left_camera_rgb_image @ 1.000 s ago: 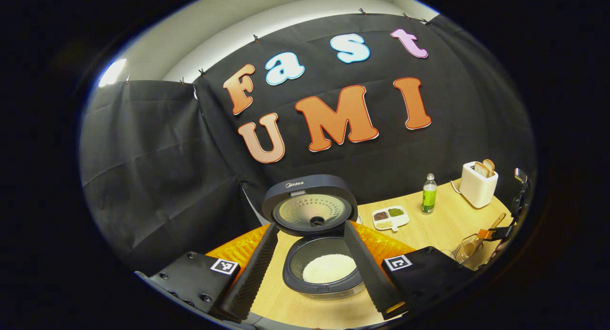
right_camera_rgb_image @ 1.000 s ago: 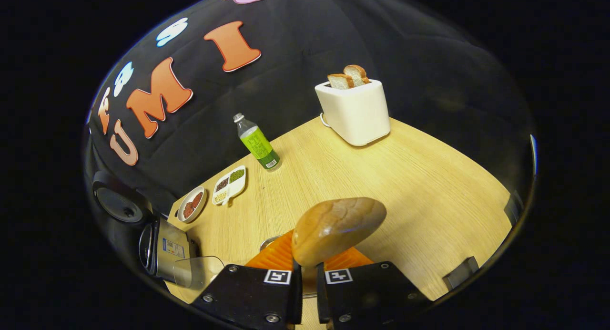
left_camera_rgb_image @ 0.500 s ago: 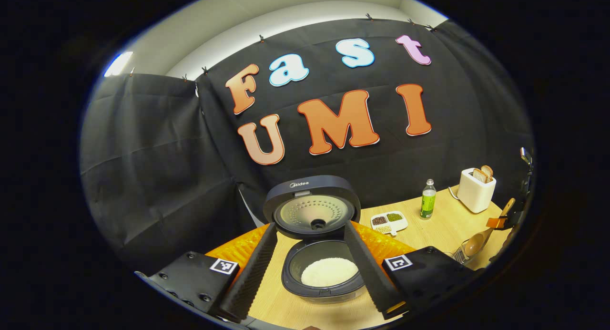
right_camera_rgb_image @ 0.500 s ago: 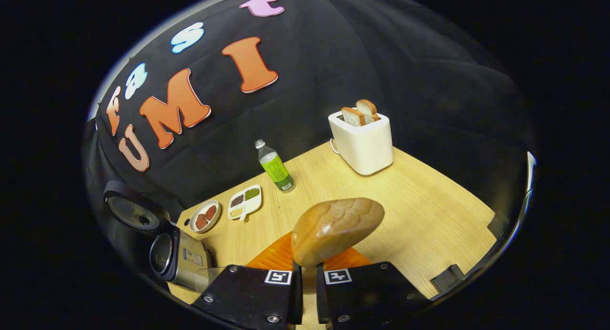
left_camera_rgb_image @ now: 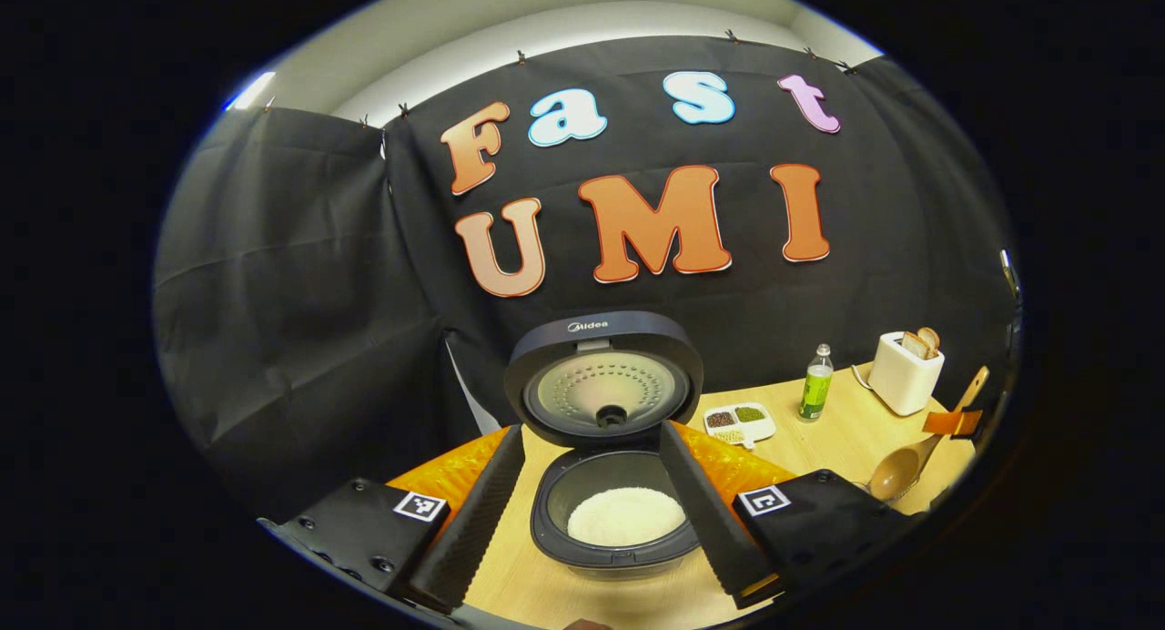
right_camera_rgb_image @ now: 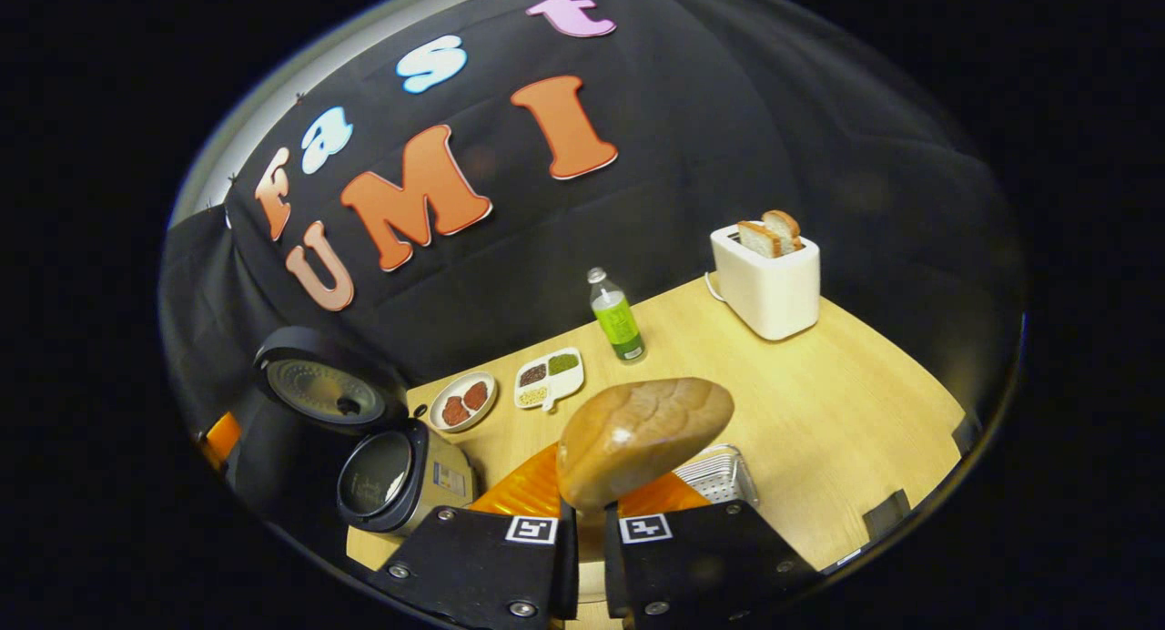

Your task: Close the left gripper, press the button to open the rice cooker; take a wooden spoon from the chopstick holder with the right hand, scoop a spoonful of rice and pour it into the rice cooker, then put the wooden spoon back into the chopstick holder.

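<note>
Right gripper view: my right tool (right_camera_rgb_image: 582, 521) clamps the wooden spoon (right_camera_rgb_image: 642, 439); my left tool (left_camera_rgb_image: 592, 512) gapes wide over the rice cooker (left_camera_rgb_image: 619, 512).

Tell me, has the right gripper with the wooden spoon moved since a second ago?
Yes. The right gripper has lifted the wooden spoon up out of the chopstick holder; the toaster stays put.

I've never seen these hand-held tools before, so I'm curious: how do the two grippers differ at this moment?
The left gripper has its fingers spread wide and holds nothing, while the right gripper has its fingers drawn close, clamping the wooden spoon. The left gripper faces the open rice cooker; the right gripper is off by the metal chopstick holder. Both hover above the wooden table.
</note>
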Action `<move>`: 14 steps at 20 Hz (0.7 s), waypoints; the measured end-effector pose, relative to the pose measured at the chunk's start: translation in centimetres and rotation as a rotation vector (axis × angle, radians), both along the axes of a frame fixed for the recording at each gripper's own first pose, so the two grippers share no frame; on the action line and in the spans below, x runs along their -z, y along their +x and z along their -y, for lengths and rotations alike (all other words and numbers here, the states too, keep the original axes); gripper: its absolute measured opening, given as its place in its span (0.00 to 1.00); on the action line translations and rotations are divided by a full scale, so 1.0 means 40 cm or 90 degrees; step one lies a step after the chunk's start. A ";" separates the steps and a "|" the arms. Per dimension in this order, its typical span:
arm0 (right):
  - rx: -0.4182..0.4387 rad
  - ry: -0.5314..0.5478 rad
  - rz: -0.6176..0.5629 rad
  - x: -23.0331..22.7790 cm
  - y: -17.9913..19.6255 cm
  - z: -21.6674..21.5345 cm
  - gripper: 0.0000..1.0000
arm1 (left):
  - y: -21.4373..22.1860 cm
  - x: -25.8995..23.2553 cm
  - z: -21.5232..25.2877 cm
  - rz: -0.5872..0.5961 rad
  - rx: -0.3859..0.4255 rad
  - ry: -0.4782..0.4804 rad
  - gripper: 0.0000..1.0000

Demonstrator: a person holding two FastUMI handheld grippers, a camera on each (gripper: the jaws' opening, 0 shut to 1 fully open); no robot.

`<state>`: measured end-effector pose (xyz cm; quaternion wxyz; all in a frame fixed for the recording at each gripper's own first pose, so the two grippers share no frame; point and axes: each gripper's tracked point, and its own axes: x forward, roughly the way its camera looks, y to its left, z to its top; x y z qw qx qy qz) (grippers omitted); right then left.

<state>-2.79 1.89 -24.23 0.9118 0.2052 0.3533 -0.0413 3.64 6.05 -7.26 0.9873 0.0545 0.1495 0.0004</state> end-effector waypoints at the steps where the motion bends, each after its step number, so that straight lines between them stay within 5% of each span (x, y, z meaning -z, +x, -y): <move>1: -0.019 -0.014 0.000 0.014 -0.005 -0.023 0.11 | 0.002 0.003 -0.011 -0.002 -0.002 -0.002 1.00; 3: -0.057 -0.059 -0.014 0.053 -0.017 -0.060 0.11 | -0.003 0.015 -0.035 -0.005 -0.005 -0.006 0.94; 6: -0.095 -0.133 -0.034 0.114 -0.028 -0.084 0.11 | -0.009 0.031 -0.077 -0.009 -0.016 0.005 1.00; 8: -0.117 -0.180 -0.023 0.137 -0.024 -0.100 0.11 | -0.010 0.037 -0.107 -0.011 -0.022 0.010 0.94; 11: -0.142 -0.255 -0.022 0.188 -0.029 -0.117 0.09 | -0.011 0.051 -0.151 -0.016 -0.028 0.012 1.00; 12: -0.145 -0.275 -0.021 0.199 -0.030 -0.114 0.09 | -0.007 0.051 -0.163 -0.015 -0.029 0.014 0.94; 13: -0.144 -0.285 -0.016 0.205 -0.030 -0.116 0.09 | -0.006 0.054 -0.174 -0.015 -0.029 0.016 1.00; 14: -0.145 -0.295 -0.015 0.208 -0.035 -0.118 0.09 | -0.001 0.057 -0.181 -0.016 -0.028 0.017 0.94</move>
